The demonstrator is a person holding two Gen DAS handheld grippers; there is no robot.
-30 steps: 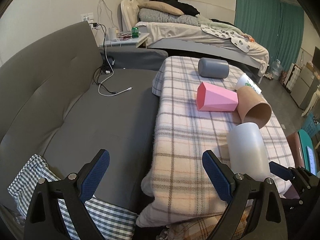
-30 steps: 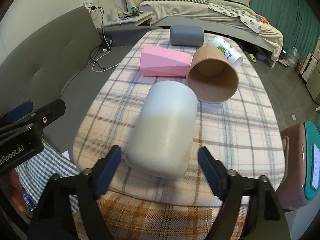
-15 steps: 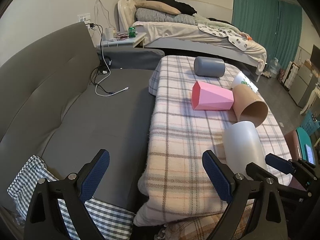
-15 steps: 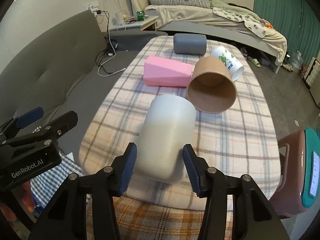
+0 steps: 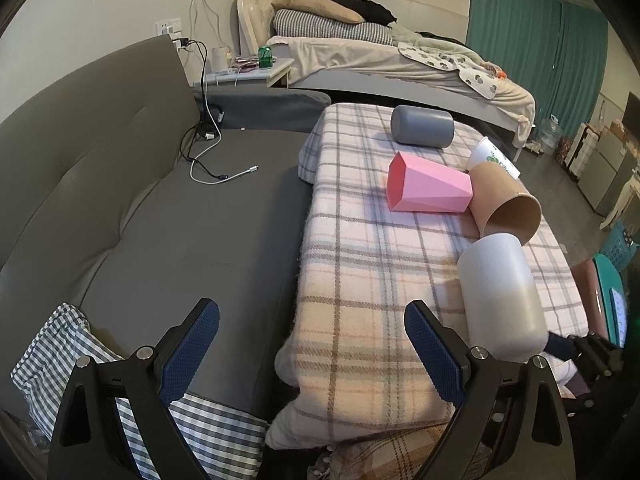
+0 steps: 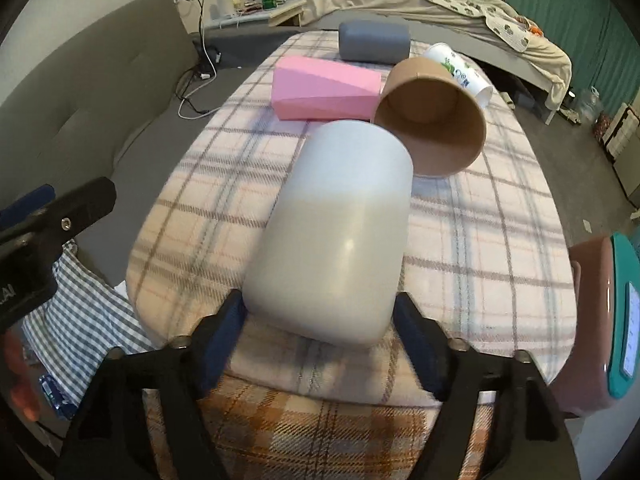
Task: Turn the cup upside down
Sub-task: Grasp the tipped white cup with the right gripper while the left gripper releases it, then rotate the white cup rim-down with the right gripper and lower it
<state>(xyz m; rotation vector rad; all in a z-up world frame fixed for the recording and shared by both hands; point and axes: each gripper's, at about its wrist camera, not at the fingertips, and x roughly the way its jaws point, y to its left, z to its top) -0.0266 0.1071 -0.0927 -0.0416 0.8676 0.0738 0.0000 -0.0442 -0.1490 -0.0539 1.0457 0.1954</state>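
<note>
A white cup [image 6: 336, 232] lies on its side on the plaid-covered table [image 6: 480, 232], its closed base toward me. My right gripper [image 6: 320, 320] is shut on the cup's base end, one blue pad on each side. The cup also shows in the left wrist view [image 5: 500, 292], with the right gripper [image 5: 576, 348] behind it. My left gripper [image 5: 312, 344] is open and empty, over the table's near left edge and the sofa.
A brown paper cup [image 6: 432, 116], a pink faceted cup [image 6: 324, 88], a grey cup [image 6: 374, 40] and a white printed cup [image 6: 460, 72] lie on their sides farther back. A grey sofa [image 5: 140, 208] is left, a checked cloth [image 5: 80, 352] near left, a brown-teal device [image 6: 600, 296] right.
My right gripper closed from wide open onto the white cup's base end and moved closer in. The left gripper stayed open and shifted only slightly.
</note>
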